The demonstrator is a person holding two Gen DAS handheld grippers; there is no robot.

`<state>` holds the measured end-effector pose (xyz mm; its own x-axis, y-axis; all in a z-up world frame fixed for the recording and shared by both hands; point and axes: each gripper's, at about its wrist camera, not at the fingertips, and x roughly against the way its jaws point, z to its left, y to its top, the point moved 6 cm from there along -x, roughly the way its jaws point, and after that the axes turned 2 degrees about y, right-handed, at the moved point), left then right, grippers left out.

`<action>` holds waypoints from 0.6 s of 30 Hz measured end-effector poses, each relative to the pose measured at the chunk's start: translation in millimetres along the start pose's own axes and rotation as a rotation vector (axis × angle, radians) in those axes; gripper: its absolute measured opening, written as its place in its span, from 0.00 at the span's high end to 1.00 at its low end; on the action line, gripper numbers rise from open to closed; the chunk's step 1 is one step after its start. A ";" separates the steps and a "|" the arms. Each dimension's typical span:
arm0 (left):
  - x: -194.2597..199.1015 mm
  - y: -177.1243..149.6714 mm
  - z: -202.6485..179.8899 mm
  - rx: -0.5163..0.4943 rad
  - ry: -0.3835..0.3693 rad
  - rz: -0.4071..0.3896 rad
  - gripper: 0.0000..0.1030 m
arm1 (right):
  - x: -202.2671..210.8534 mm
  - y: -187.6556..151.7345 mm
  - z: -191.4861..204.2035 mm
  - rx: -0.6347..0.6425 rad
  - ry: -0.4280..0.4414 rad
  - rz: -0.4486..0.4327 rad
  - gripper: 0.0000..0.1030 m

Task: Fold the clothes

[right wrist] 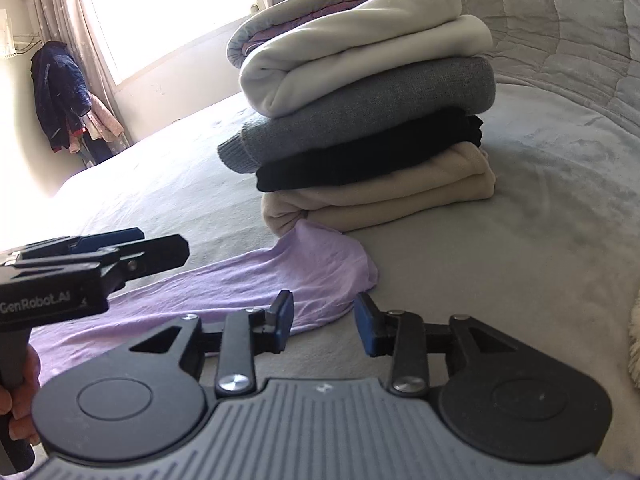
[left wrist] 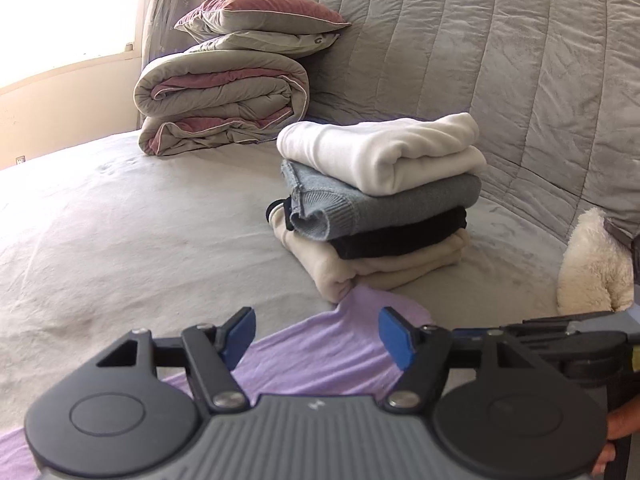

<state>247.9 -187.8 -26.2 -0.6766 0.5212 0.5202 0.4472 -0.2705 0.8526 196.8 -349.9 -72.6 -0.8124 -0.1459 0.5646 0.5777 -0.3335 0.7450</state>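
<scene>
Item: thin lilac cotton garment (right wrist: 248, 280), flat; we are holding both the left gripper (left wrist: 316, 334) and right gripper (right wrist: 323, 326) spread, empty. Risk: nudging the four-layer folded stack (right wrist: 360, 120) at twelve o'clock, toppling it.

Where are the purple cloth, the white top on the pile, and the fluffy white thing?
purple cloth (right wrist: 312, 268), right wrist view, its rumpled far end.
white top (left wrist: 384, 148), left wrist view, its upper fold.
fluffy white thing (left wrist: 592, 264), left wrist view, middle of its visible part.

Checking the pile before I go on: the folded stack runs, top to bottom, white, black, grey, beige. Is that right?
Not quite. In the stack, the grey sweater lies directly under the white top, and the black garment under it, above the beige one. The right wrist view shows it.
</scene>
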 end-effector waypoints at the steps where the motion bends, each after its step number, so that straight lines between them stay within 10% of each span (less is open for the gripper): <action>1: 7.2 -6.9 2.1 0.001 -0.005 0.006 0.33 | 0.8 -1.5 1.0 -0.021 0.013 0.003 0.63; 12: 17.0 -81.1 10.1 -0.091 0.003 0.129 0.36 | -14.2 -13.0 -8.5 -0.294 0.119 0.002 0.65; 18: 14.3 -84.0 19.8 -0.058 0.012 0.104 0.76 | -25.9 -9.2 -15.7 -0.327 0.081 -0.042 0.83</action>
<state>212.3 -141.6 -91.4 -0.6358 0.4781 0.6059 0.4805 -0.3692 0.7955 211.4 -357.7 -99.7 -0.8461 -0.1953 0.4960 0.4985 -0.6195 0.6064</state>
